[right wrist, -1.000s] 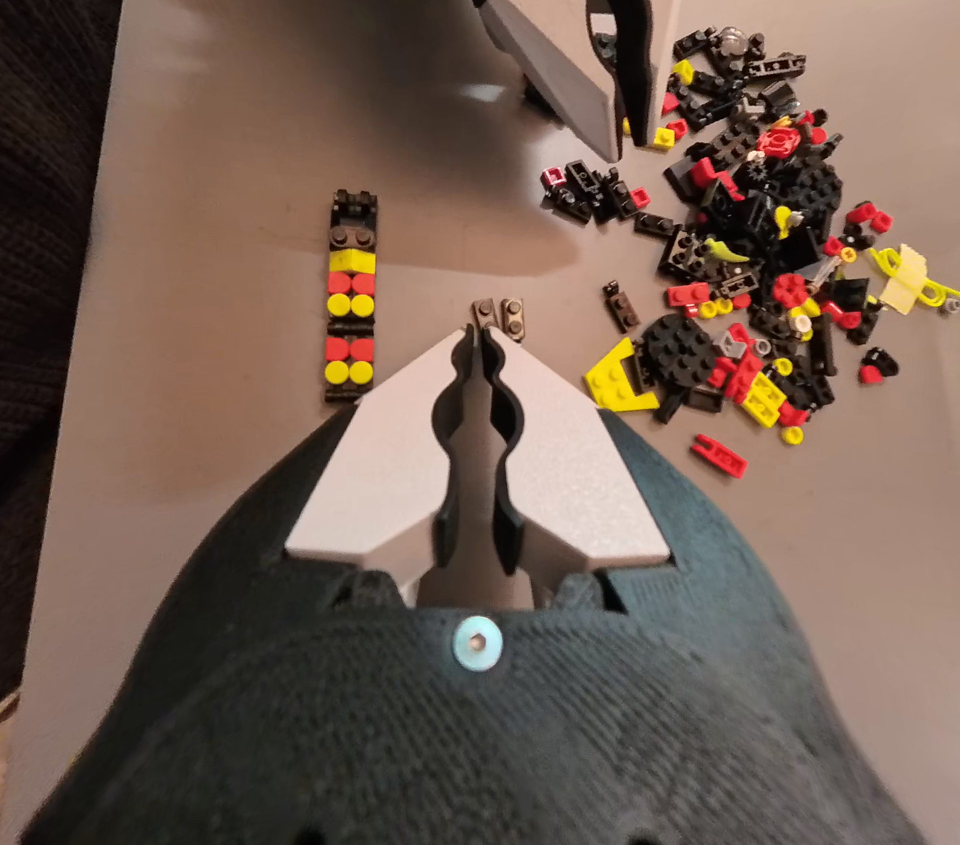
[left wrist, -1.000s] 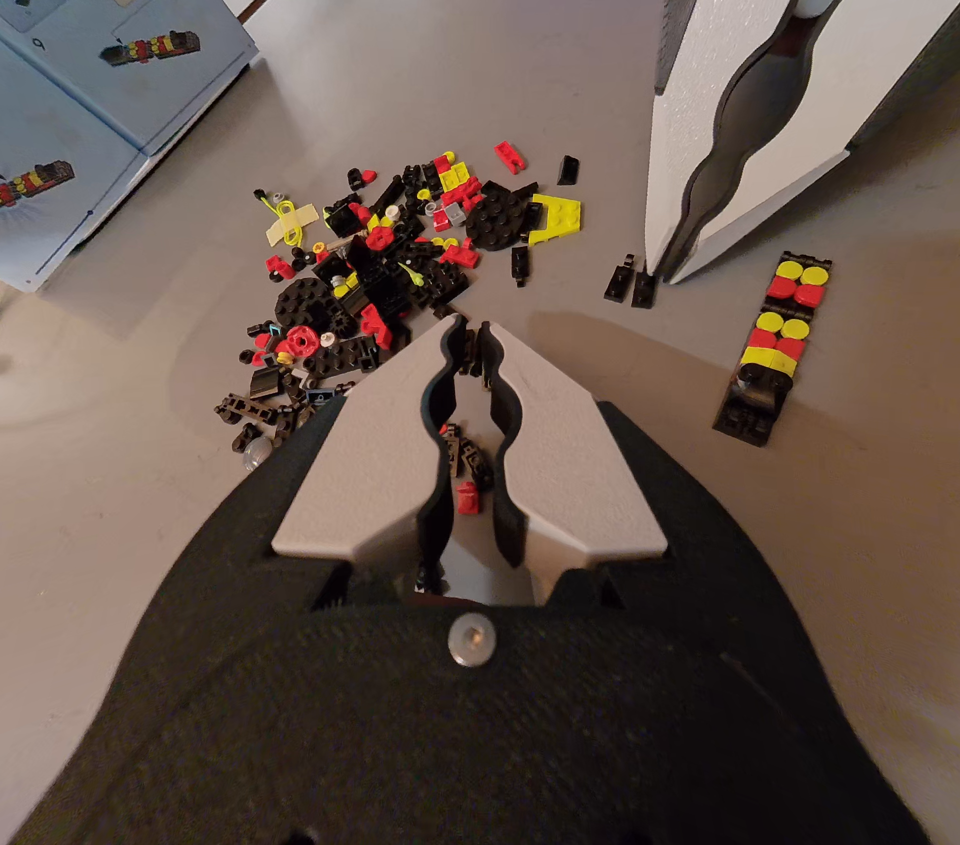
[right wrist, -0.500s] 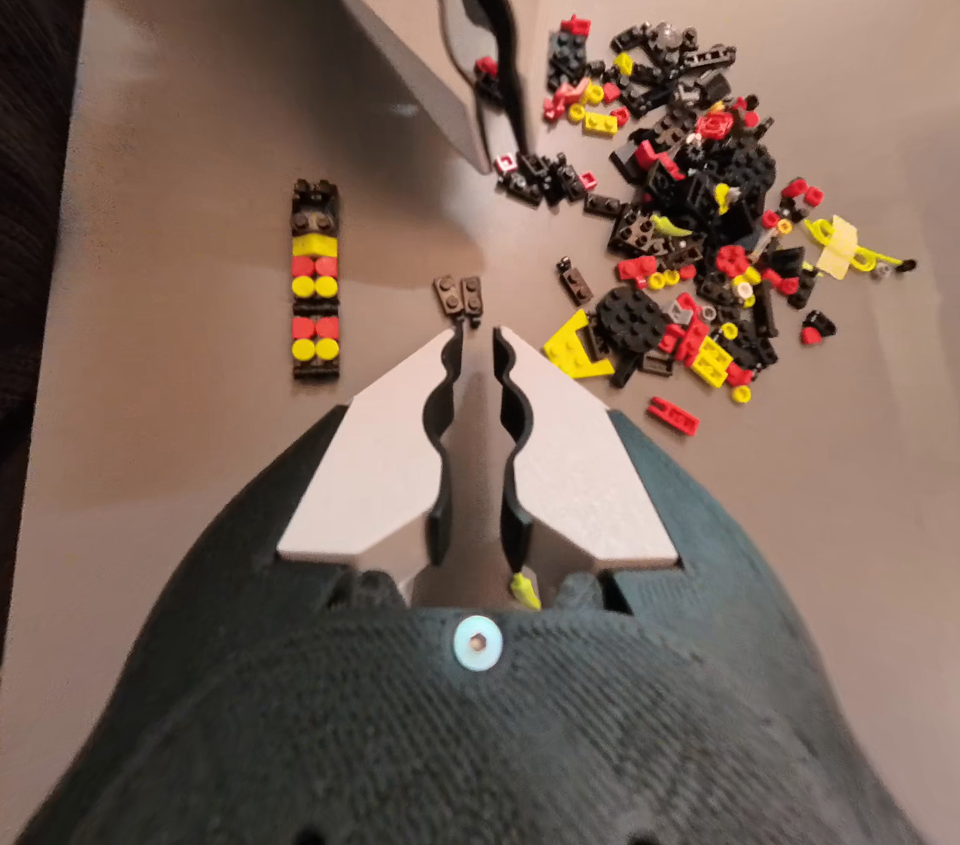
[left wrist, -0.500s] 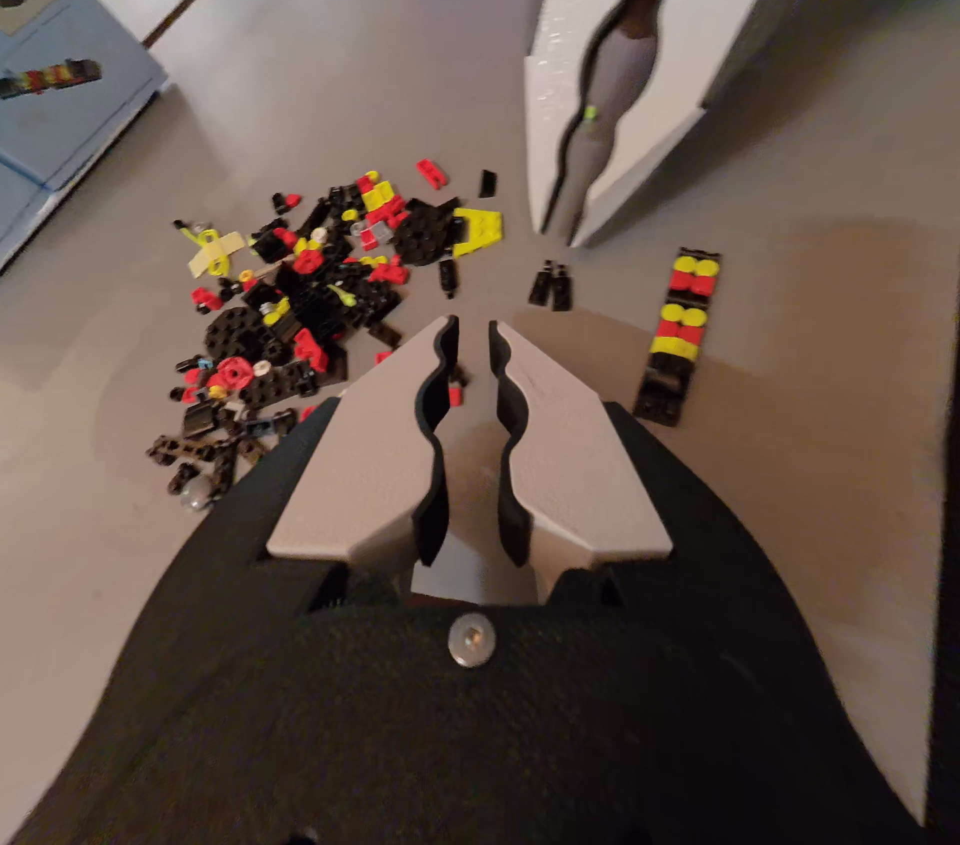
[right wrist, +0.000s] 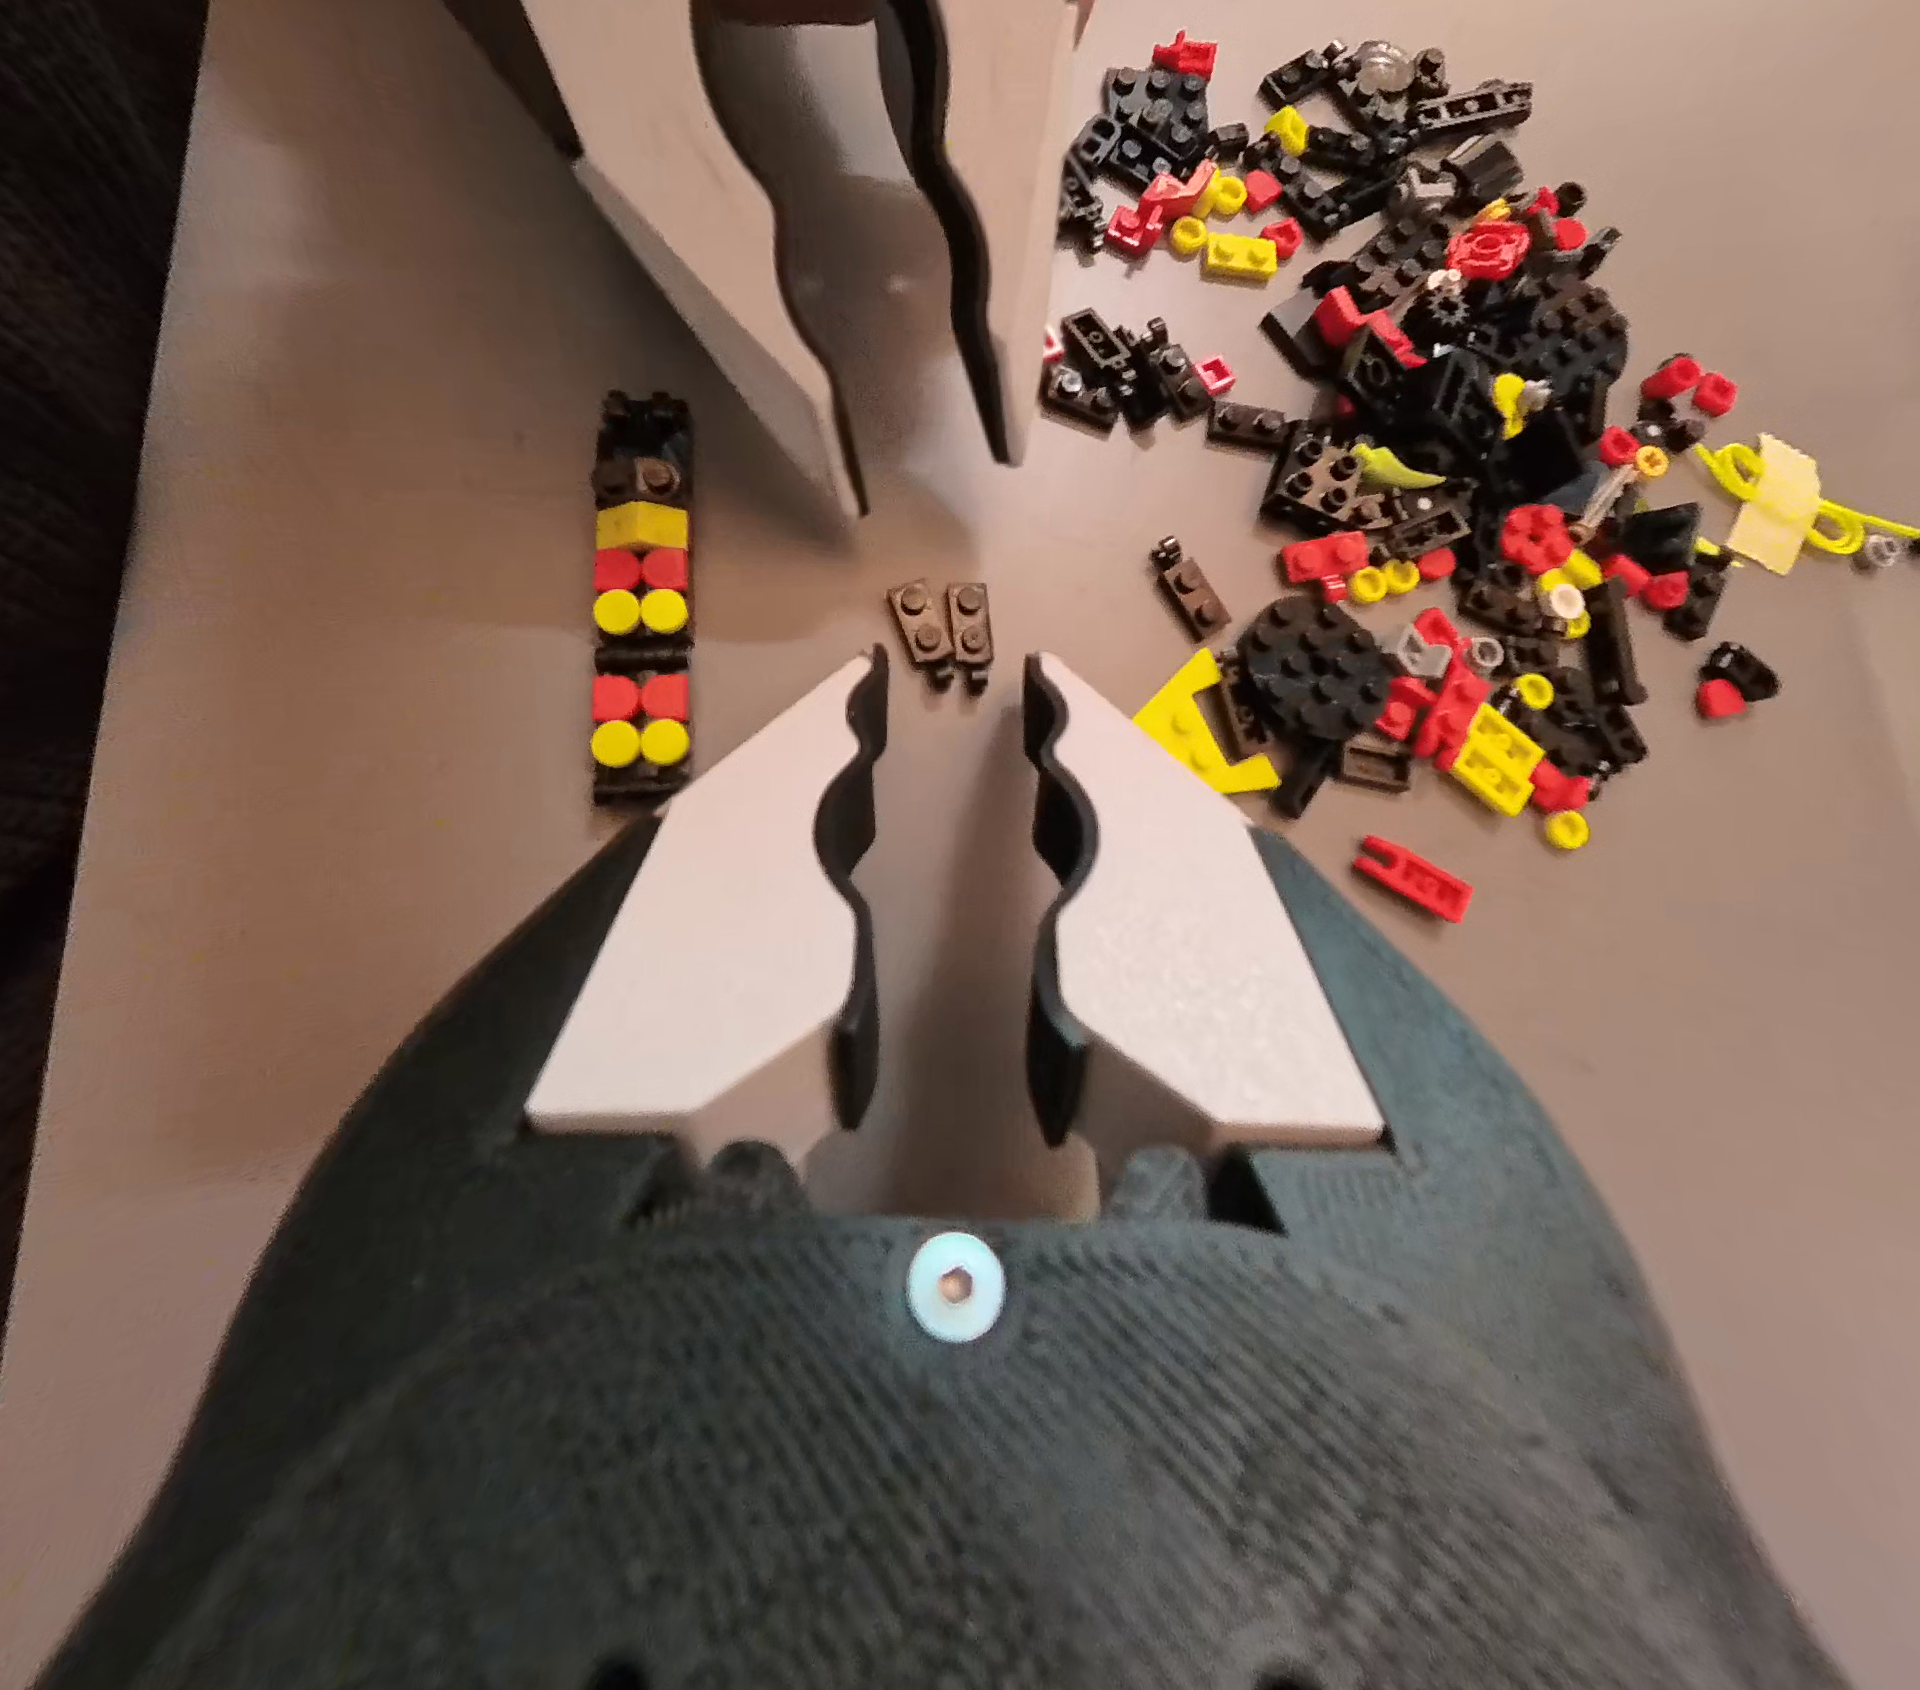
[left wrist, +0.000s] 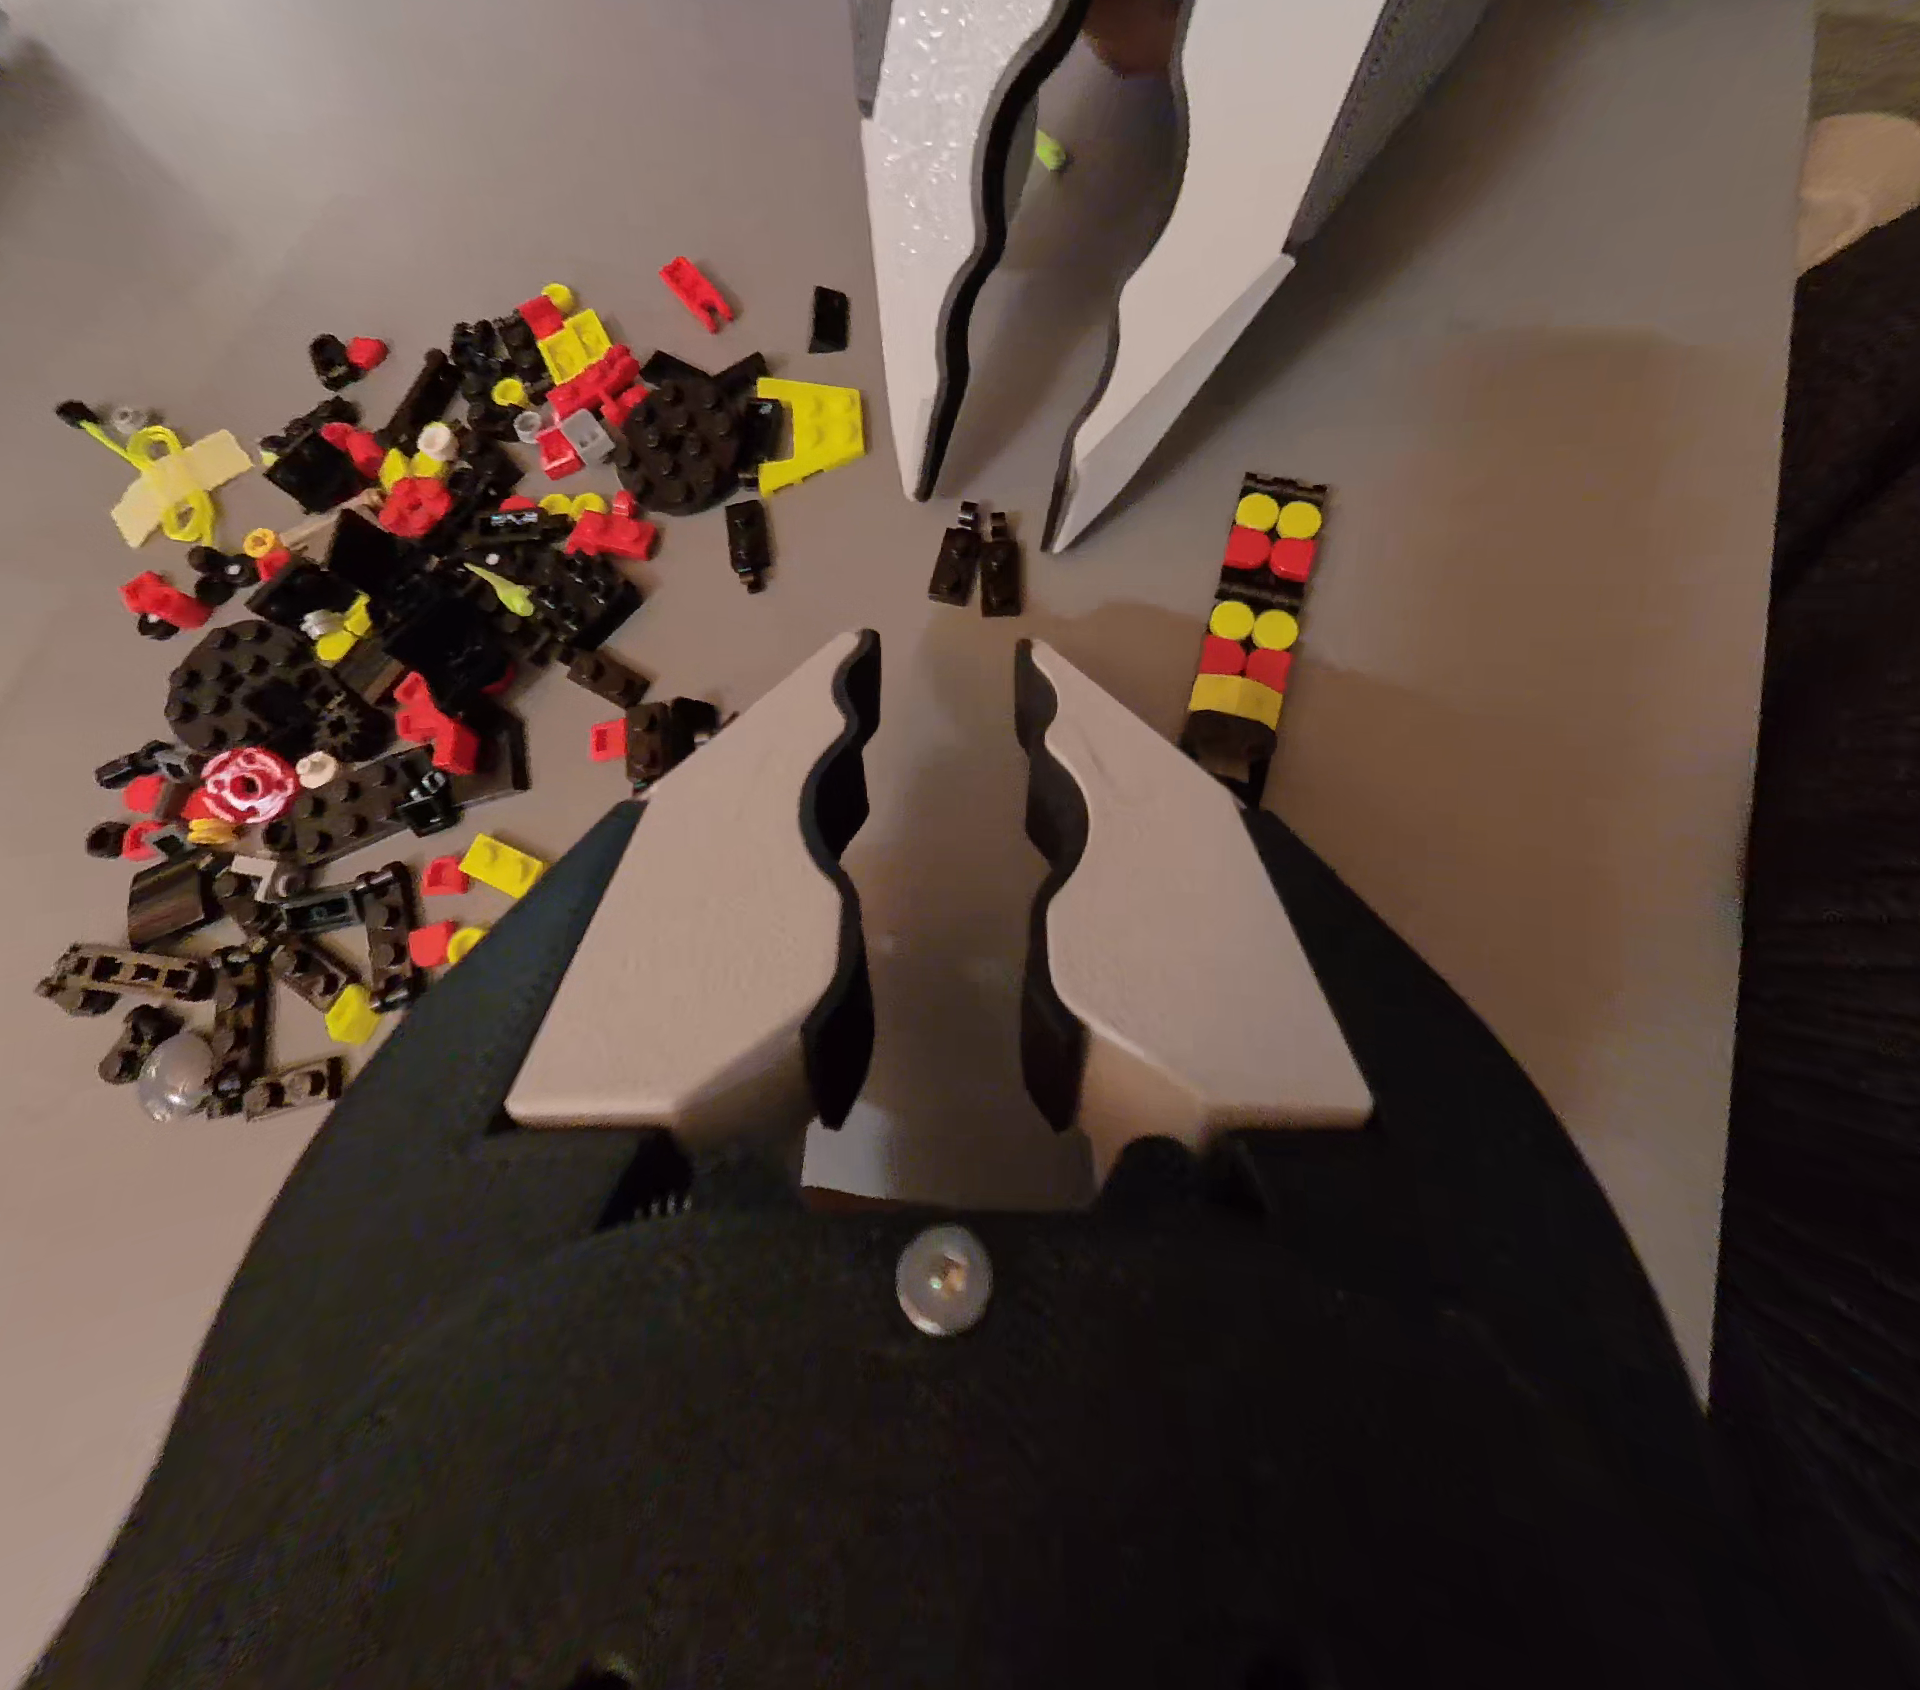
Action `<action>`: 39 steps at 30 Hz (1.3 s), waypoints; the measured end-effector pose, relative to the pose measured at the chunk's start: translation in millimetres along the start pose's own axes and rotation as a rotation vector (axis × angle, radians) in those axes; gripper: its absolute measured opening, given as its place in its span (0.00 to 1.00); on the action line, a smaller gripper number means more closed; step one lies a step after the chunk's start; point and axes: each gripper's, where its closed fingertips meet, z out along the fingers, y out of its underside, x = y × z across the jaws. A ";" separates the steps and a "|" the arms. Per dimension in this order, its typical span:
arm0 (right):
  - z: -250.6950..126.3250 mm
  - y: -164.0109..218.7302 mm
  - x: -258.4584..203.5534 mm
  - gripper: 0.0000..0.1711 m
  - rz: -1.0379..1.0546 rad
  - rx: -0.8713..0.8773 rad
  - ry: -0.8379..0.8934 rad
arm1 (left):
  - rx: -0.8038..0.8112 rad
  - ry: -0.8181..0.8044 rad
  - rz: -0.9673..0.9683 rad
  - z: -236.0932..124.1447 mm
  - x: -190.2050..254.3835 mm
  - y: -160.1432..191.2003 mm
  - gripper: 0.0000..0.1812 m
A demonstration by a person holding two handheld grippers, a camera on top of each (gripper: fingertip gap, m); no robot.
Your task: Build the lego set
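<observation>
While both my tongs, left (left wrist: pixel 945 653) and right (right wrist: pixel 954 669), stand parted and empty, two small black plates (right wrist: pixel 940 627) lie between them; one striped strip (red, yellow, black) (right wrist: pixel 641 601) lies along the tabletop (right wrist: pixel 1662 1121) edge, loose pile (right wrist: pixel 1455 435) inboard.

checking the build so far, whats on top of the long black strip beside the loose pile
On the long black strip sit paired round yellow studs, paired red pieces and one yellow brick, with black pieces at one end. In the left wrist view, the left gripper covers that end's tip.
</observation>
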 end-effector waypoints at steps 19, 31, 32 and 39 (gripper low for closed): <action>3.3 -0.7 -2.2 0.12 0.024 0.009 -0.025 | -0.071 -0.009 0.040 15.0 -1.3 2.8 0.12; 3.7 -1.4 -4.3 0.09 0.013 0.011 -0.031 | -0.076 -0.012 0.069 15.7 1.3 3.5 0.05; 3.7 -1.4 -4.4 0.09 0.012 0.010 -0.031 | -0.077 -0.013 0.069 15.8 1.1 3.6 0.04; 4.1 -1.8 -4.0 0.09 0.012 0.011 -0.026 | -0.079 -0.009 0.091 16.0 3.9 4.1 0.00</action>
